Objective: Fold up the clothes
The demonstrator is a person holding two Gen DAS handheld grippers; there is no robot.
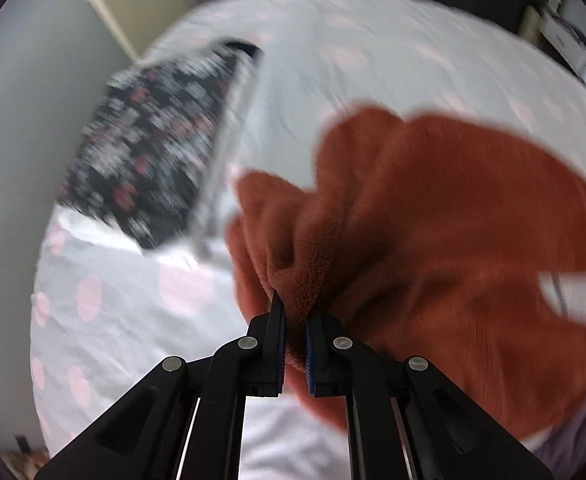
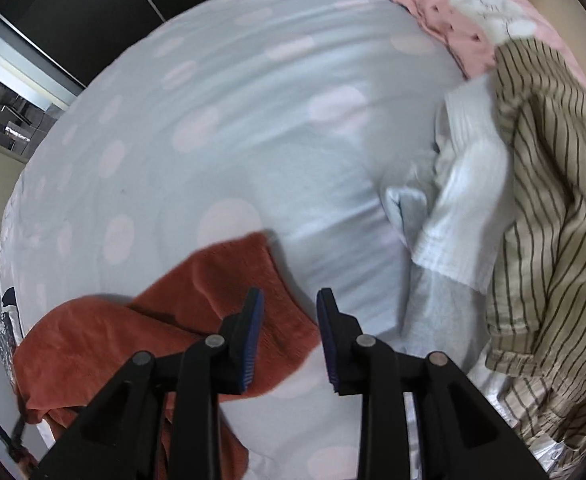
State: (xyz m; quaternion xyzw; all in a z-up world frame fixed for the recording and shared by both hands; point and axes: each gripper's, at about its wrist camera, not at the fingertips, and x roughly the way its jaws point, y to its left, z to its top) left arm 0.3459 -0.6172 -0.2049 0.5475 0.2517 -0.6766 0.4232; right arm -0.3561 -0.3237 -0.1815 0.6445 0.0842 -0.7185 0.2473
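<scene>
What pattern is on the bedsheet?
Pale grey bedsheet with pink polka dots, clearest in the right wrist view.

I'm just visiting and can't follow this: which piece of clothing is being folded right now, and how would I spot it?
Start at the bed with the pale sheet dotted with pink spots. Near its edge lies a rust-red fleecy garment, and the left gripper pinches a bunch of it. It is the only plain, fuzzy, dark-orange piece; the pile beside it holds a striped beige shirt and white clothes.

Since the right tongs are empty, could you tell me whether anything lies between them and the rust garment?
Nothing visible does. The open right tongs hang just above the rust garment, which the left tongs grip; the unfolded clothes pile lies off to the right.
</scene>
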